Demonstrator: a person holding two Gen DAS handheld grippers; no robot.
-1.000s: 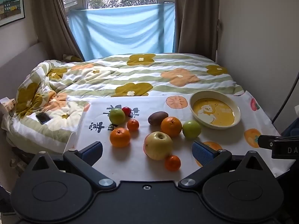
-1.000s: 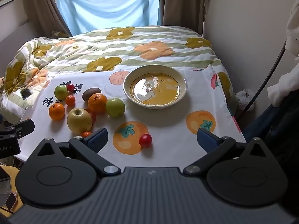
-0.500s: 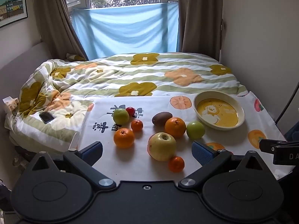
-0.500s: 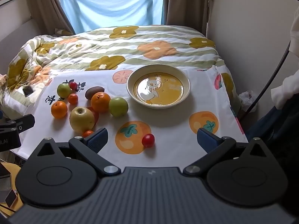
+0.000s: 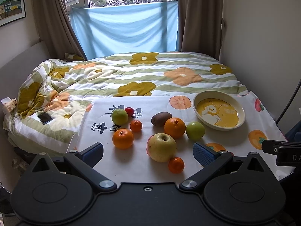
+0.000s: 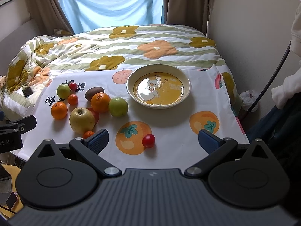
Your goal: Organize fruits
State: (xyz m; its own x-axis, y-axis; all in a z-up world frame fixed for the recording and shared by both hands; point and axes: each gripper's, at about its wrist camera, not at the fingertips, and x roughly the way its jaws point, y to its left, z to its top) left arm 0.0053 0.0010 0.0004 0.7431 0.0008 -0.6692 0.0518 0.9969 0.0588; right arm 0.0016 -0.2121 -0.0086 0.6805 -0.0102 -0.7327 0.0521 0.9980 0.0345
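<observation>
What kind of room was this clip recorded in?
Most likely a home bedroom: a bed with a floral quilt fills it, brown curtains frame the window, and the fruit and yellow dish sit on a printed cloth.

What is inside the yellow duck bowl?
No fruit is in the bowl yet. You can see only the duck picture on its shiny yellow bottom. All the fruit lies outside on the cloth.

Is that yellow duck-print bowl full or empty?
Empty: the round cream-rimmed yellow duck-print bowl shows its whole bare picture; all fruit lies outside on the cloth.
</observation>
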